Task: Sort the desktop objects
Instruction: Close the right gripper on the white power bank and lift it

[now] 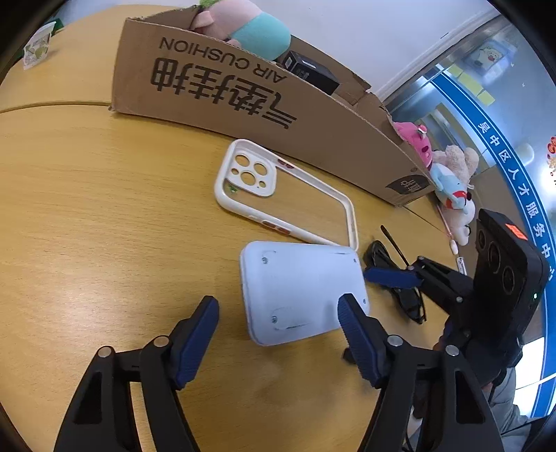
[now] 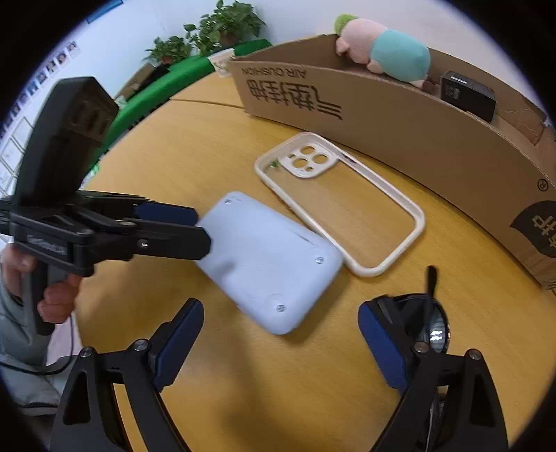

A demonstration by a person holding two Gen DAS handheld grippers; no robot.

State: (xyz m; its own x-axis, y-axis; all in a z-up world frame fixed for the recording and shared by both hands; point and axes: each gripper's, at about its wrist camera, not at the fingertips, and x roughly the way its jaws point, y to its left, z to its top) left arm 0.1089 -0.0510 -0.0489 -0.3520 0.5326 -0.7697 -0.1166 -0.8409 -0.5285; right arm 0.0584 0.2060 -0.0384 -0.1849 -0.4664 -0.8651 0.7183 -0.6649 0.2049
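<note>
A pale blue flat device lies on the wooden table, next to a white phone case. My left gripper is open just before the device, its right finger at the device's near corner. In the right wrist view the device and case lie ahead. My right gripper is open, its right finger beside black sunglasses. The left gripper reaches the device's left edge there. The right gripper shows over the sunglasses in the left wrist view.
A large cardboard box stands behind the case, holding a pink and teal plush and a black box. More plush toys lie at its right end. A paper cup stands far left. Potted plants stand beyond the table.
</note>
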